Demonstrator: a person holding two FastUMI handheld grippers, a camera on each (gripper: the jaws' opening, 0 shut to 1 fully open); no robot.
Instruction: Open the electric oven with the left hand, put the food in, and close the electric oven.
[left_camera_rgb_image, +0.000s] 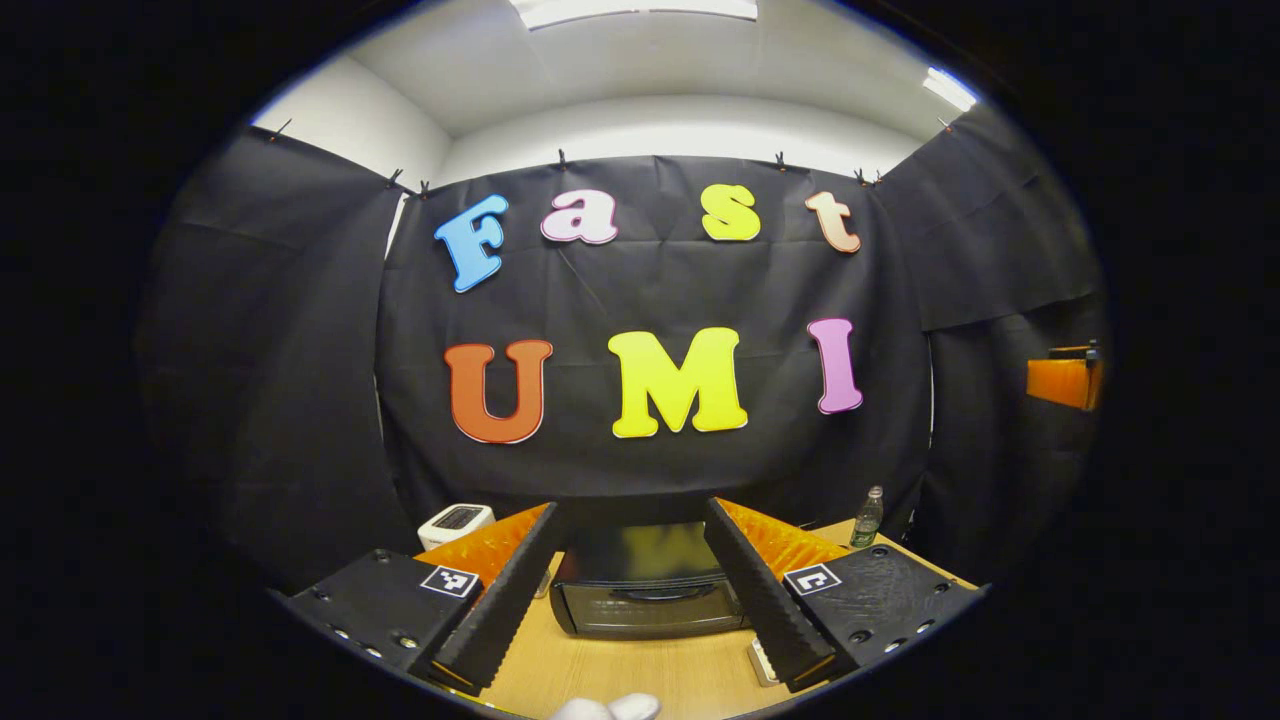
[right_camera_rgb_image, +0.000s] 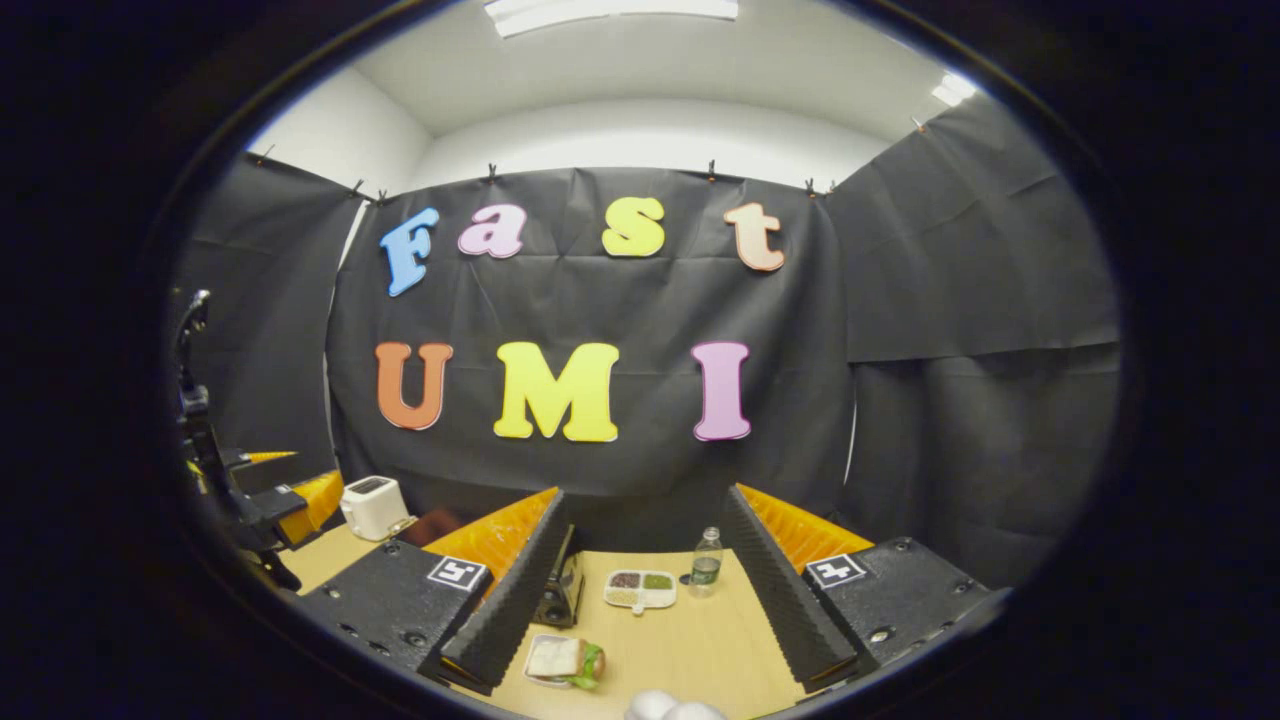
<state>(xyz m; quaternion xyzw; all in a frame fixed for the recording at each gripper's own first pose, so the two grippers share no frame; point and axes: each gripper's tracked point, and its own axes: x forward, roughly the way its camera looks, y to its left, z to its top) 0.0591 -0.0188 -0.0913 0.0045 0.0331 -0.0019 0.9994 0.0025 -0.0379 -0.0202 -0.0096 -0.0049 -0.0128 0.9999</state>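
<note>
The left gripper (left_camera_rgb_image: 640, 600) is hovering above the table (left_camera_rgb_image: 640, 670), fingers spread wide and holding nothing, framing the oven (left_camera_rgb_image: 650, 590) ahead. The oven door is sitting closed, its handle (left_camera_rgb_image: 665, 594) running across the front. To open it well, the left gripper should be brought level with the handle, centred, closed on it squarely, then pulled in the door's arc.

The right gripper (right_camera_rgb_image: 640, 600) is also hanging wide open and empty. Near it, a sandwich (right_camera_rgb_image: 562, 658) is lying on a plate. Farther off, a tray (right_camera_rgb_image: 640, 589) is holding three portions in separate compartments; a bottle (right_camera_rgb_image: 706, 560) is standing just right of it.
</note>
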